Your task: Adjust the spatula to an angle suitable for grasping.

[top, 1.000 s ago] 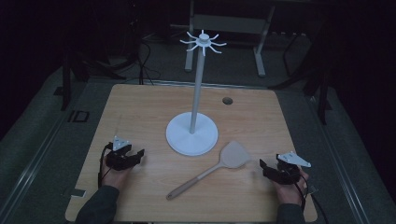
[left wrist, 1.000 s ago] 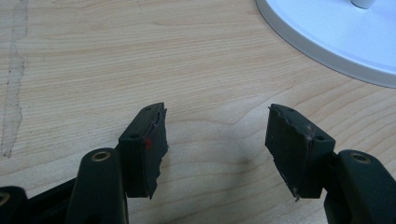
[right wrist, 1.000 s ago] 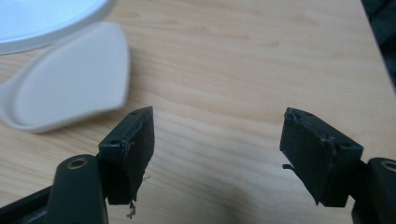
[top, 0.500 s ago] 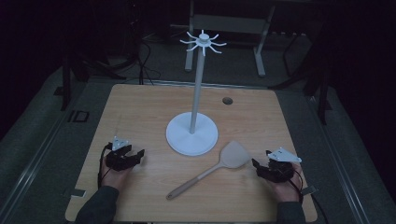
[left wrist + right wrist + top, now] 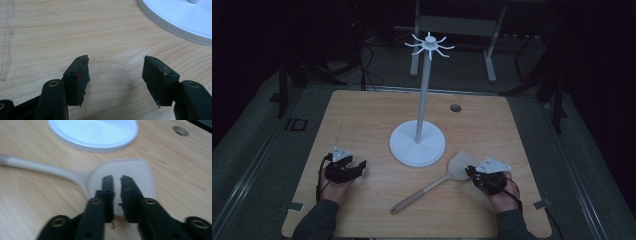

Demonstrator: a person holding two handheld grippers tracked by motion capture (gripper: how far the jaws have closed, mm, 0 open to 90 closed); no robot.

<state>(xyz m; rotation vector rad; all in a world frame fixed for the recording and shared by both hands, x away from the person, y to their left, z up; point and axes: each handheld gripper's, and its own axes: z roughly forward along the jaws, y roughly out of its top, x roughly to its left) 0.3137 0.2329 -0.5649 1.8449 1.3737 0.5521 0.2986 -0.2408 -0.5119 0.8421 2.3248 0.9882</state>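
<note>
A pale spatula (image 5: 447, 176) lies flat on the wooden table (image 5: 362, 120), blade toward the right, handle running down-left. My right gripper (image 5: 471, 172) hovers at the blade's near edge. Its jaws have just been closing and now stand almost together over the spatula blade (image 5: 142, 170), with nothing pinched between them (image 5: 116, 178). My left gripper (image 5: 360, 166) rests at the table's left front, open, with bare wood between its pads (image 5: 116, 67). A white stand (image 5: 417, 145) with a round base, a tall pole and hooks on top stands mid-table.
The stand's base (image 5: 180, 17) lies just ahead and right of the left gripper, and base (image 5: 95, 132) lies beyond the spatula in the right gripper view. A cable hole (image 5: 455, 108) sits at the table's back right. Dark floor and furniture legs surround the table.
My right gripper has slid left to the spatula's blade and its jaws have gone from wide apart to nearly together. The left gripper has stayed still.
</note>
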